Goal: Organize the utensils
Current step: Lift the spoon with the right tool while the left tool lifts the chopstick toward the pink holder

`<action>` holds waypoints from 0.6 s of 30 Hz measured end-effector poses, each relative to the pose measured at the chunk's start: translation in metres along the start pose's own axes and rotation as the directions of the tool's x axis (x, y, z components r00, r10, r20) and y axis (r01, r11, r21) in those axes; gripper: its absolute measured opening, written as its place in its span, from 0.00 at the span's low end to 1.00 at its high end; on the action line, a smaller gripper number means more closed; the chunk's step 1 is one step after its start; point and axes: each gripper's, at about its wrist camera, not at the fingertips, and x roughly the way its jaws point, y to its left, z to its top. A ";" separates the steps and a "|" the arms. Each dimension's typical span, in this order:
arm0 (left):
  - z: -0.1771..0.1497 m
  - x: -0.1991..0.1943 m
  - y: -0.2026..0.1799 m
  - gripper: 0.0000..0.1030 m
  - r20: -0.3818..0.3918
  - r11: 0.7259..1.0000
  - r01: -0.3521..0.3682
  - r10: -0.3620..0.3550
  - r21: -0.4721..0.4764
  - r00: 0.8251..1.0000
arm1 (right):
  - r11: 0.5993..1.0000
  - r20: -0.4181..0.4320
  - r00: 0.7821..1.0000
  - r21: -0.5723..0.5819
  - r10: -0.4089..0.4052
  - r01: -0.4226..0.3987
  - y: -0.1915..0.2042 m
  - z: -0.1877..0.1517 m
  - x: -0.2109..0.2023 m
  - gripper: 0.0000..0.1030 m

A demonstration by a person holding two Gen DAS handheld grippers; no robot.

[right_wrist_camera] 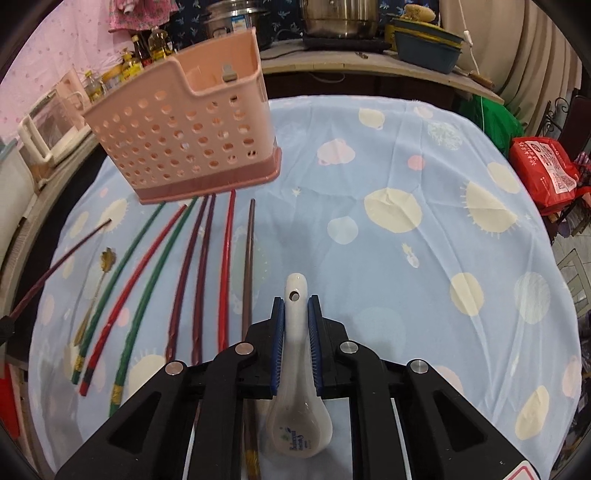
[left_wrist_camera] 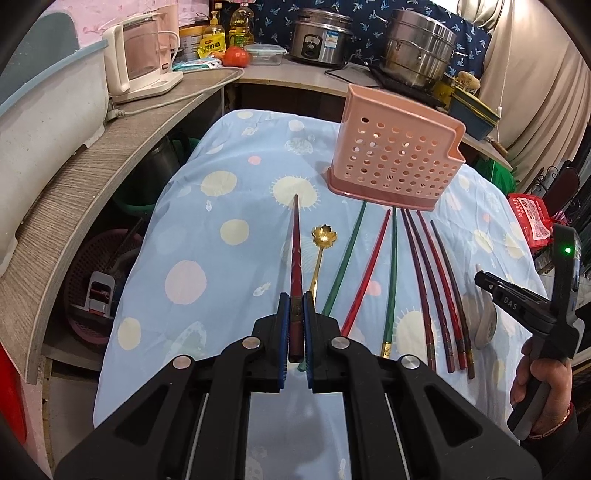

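Observation:
My left gripper (left_wrist_camera: 295, 299) is shut on a dark red chopstick (left_wrist_camera: 295, 251) that points forward over the blue cloth. It also shows in the right wrist view (right_wrist_camera: 59, 258) at far left. My right gripper (right_wrist_camera: 296, 304) is shut on the handle of a white ceramic spoon (right_wrist_camera: 295, 369), bowl toward the camera. A pink perforated utensil holder (left_wrist_camera: 397, 147) (right_wrist_camera: 184, 129) stands on the cloth ahead. Several green, red and purple chopsticks (left_wrist_camera: 391, 266) (right_wrist_camera: 199, 266) and a small gold flower spoon (left_wrist_camera: 324, 236) (right_wrist_camera: 107, 258) lie in front of it.
The table wears a blue cloth with pale dots (right_wrist_camera: 388, 221). A wooden counter (left_wrist_camera: 122, 136) curves at left with a kettle (left_wrist_camera: 136, 55). A rice cooker (left_wrist_camera: 319, 35) and steel pot (left_wrist_camera: 417, 48) stand behind. A red bag (right_wrist_camera: 543, 173) sits at right.

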 end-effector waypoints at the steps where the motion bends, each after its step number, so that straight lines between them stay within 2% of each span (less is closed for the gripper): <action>1: 0.001 -0.003 0.000 0.07 0.007 1.000 0.001 -0.001 0.001 1.000 | 1.000 0.012 1.000 0.003 0.004 -0.005 0.000 0.000 -0.007 0.12; 11: 0.018 -0.046 -0.001 0.07 0.109 1.000 -0.001 -0.001 0.020 0.994 | 0.999 0.127 0.991 0.003 0.043 -0.044 0.005 0.007 -0.068 0.09; 18: 0.044 -0.069 -0.002 0.06 0.195 0.999 -0.025 0.017 0.039 0.981 | 0.998 0.171 0.984 -0.021 0.057 -0.054 0.015 0.021 -0.084 0.06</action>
